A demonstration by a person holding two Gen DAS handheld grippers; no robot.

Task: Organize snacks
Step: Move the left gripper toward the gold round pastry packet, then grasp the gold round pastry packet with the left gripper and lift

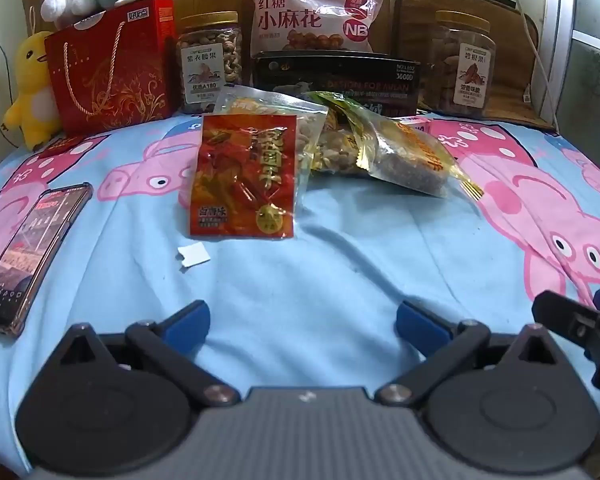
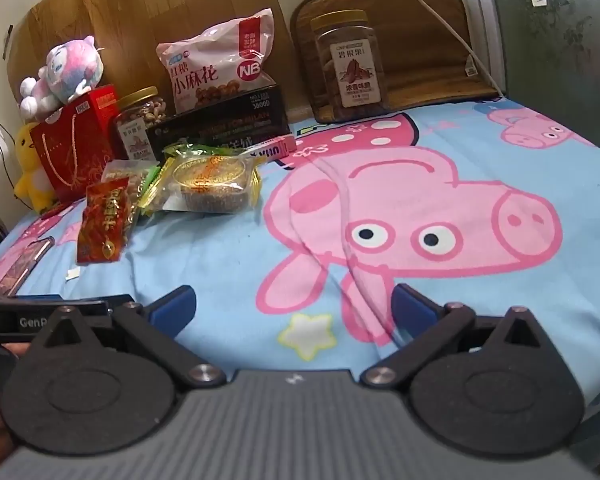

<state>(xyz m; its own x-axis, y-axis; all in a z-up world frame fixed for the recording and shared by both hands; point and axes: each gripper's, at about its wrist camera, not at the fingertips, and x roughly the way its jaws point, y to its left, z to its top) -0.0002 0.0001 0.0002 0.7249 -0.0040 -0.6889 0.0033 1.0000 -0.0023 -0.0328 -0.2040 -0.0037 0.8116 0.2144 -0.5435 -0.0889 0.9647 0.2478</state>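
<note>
Barely started: loose snack packets w/ red packet in front lie heaped mid-bed, unsorted, while left tool & right tool hover spread wide, empty, well short of them

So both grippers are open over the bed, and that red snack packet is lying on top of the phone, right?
Not quite. The red snack packet is apart from the phone, lying on the cartoon-pig bedsheet against the other snack bags; a small white paper scrap lies on the sheet between them. The left wrist view shows this. The rest holds: the left gripper and right gripper are both open.
</note>
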